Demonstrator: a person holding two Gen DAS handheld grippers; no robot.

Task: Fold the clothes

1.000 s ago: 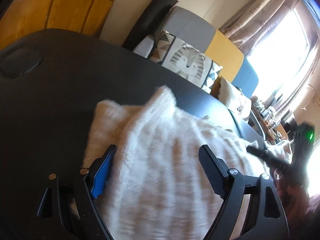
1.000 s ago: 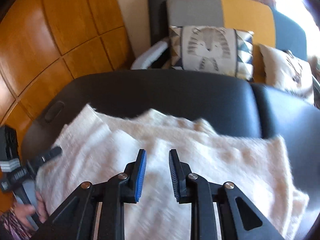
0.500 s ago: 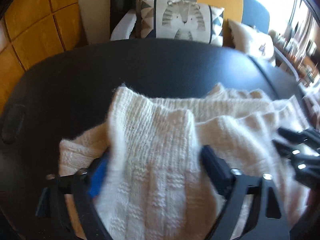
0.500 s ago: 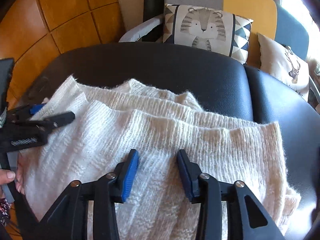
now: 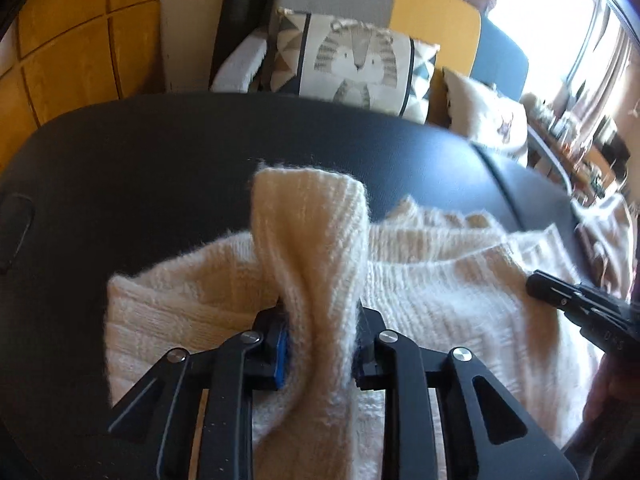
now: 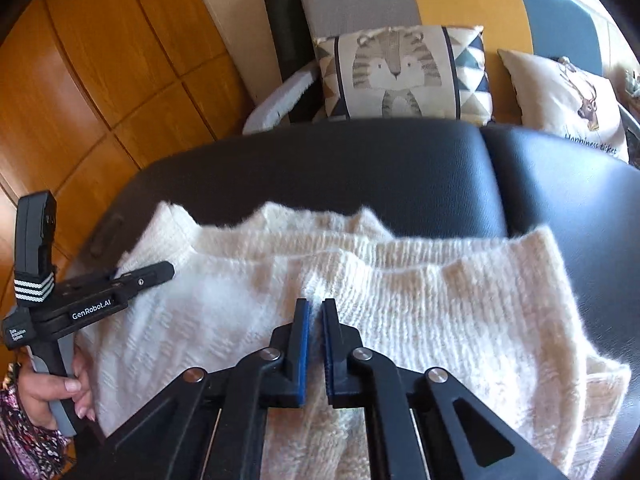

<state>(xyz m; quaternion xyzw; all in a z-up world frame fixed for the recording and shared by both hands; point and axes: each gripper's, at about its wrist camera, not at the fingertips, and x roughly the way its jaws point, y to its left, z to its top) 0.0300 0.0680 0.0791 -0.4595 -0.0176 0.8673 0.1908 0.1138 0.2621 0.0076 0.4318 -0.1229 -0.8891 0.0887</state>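
Left wrist view shows the left gripper (image 5: 320,356) closing on a bunched fold of the cream knitted sweater (image 5: 440,300) on the black padded table (image 5: 160,168). Right gripper (image 6: 314,344) has its jaws pressed together, pinching a thin ridge of this knit.

The cream sweater (image 5: 440,300) runs off the bottom edge; its bunched fold hides the left hand-held gripper (image 5: 320,344) pads.
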